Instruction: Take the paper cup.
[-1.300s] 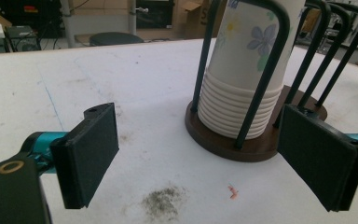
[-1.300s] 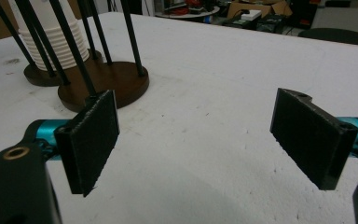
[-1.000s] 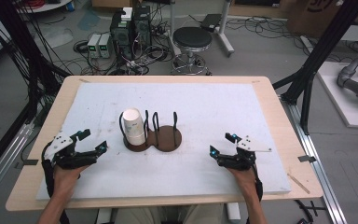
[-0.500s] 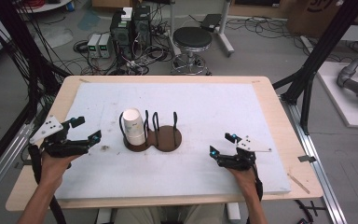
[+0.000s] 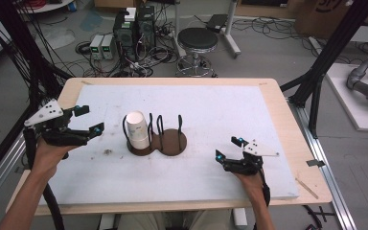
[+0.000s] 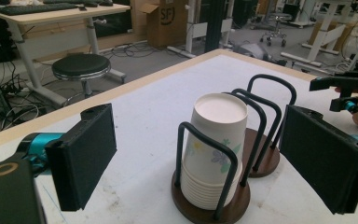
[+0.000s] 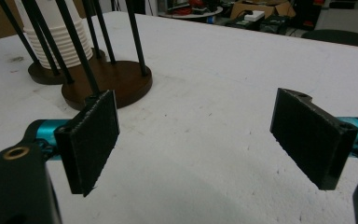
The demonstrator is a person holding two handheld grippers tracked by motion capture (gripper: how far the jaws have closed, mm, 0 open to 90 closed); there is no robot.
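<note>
A stack of white paper cups [image 5: 138,129] stands upside down in the left half of a dark wooden holder [image 5: 172,143] with black wire loops, at the middle of the white board. The holder's right half is empty. My left gripper [image 5: 89,120] is held up off the board to the left of the cups, open, jaws pointing at them. In the left gripper view the cup stack [image 6: 214,149] sits between and beyond the open pads [image 6: 81,156]. My right gripper [image 5: 228,148] rests low at the front right, open and empty, facing the holder [image 7: 107,84].
The white board [image 5: 211,110] lies on a wooden table [image 5: 287,124]. A small stick [image 5: 306,188] lies at the table's front right corner. Beyond the far edge stand a black stool [image 5: 197,40], electronics boxes [image 5: 134,26] and floor cables.
My left gripper has risen off the board and moved left and a little farther away, still open. The right gripper and the cups have stayed put.
</note>
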